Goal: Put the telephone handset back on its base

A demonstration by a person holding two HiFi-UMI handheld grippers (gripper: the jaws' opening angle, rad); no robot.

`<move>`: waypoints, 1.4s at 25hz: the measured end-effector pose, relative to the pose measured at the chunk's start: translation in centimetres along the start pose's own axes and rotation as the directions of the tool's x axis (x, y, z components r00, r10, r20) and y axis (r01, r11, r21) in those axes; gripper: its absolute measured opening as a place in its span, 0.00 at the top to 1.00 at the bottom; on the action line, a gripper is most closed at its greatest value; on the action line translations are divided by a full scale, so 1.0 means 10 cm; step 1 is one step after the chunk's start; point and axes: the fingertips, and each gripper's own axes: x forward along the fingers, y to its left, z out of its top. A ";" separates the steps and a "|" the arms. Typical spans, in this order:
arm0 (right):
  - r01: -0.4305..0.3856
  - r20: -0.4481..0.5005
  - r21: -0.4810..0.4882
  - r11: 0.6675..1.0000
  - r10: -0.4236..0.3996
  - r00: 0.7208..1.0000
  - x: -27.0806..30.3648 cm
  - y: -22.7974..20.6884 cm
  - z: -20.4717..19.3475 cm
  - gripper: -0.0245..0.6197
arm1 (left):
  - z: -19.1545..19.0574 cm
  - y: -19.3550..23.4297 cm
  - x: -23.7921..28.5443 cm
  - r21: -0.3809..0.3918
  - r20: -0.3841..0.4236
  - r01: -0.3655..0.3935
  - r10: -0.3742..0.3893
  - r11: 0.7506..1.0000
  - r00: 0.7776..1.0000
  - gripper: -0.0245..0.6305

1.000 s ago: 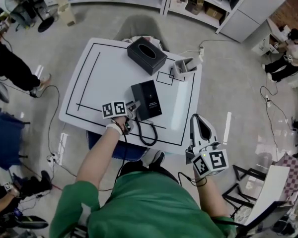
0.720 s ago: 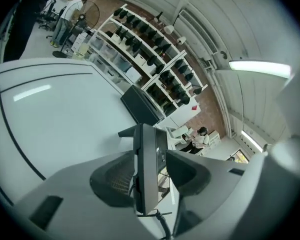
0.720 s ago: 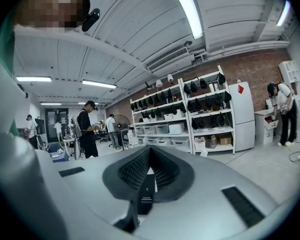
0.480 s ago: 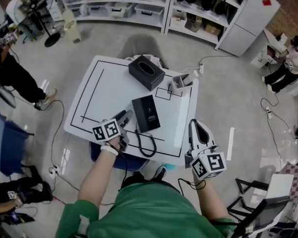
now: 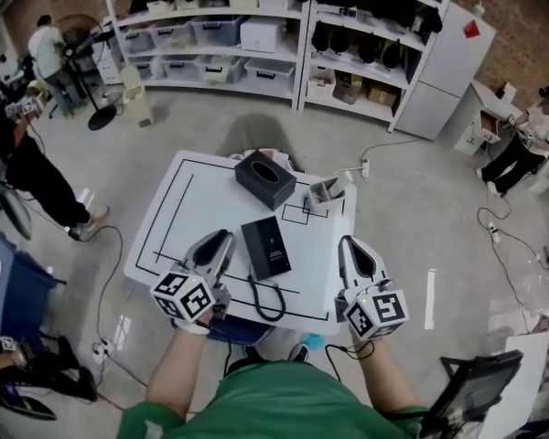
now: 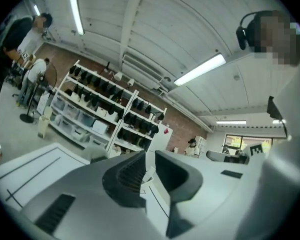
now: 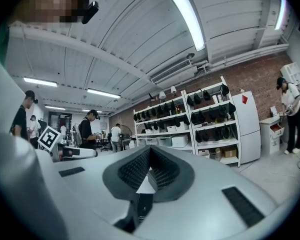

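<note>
The black telephone (image 5: 265, 247) lies in the middle of the white table (image 5: 197, 213), and its cord (image 5: 267, 302) loops toward the near edge. At this size I cannot tell the handset from the base. My left gripper (image 5: 220, 239) hovers just left of the phone, clear of it. Its jaws (image 6: 149, 159) are closing, a narrow gap still shows, and nothing is between them. My right gripper (image 5: 346, 242) hangs over the table's right edge. In the right gripper view its pads (image 7: 150, 151) meet with nothing held.
A black tissue box (image 5: 265, 179) sits at the table's far side, with a small grey holder (image 5: 325, 193) to its right. Shelves (image 5: 256, 35) with bins line the far wall. People stand at the left (image 5: 18, 163) and right (image 5: 522, 144). Cables run over the floor.
My left gripper has drawn back from the phone's left side toward me and its jaws have narrowed. The head view has tilted up, so the shelves now show.
</note>
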 end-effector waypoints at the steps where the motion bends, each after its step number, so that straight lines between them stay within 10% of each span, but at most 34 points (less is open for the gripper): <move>1: -0.006 0.005 -0.009 1.000 0.006 1.000 0.01 0.01 0.04 0.93 | 0.10 -0.05 -0.03 0.038 0.018 -0.006 0.005 0.999 1.000 0.85; 10: -0.042 0.068 -0.063 0.997 0.046 0.997 -0.13 0.17 0.36 0.93 | 0.54 -0.44 -0.31 0.302 0.129 -0.106 0.069 0.947 0.989 0.93; 35: -0.063 0.124 -0.118 0.991 0.078 0.989 -0.32 -0.11 0.58 0.93 | 0.52 -0.65 -0.16 0.353 0.172 -0.190 0.136 0.916 0.976 0.93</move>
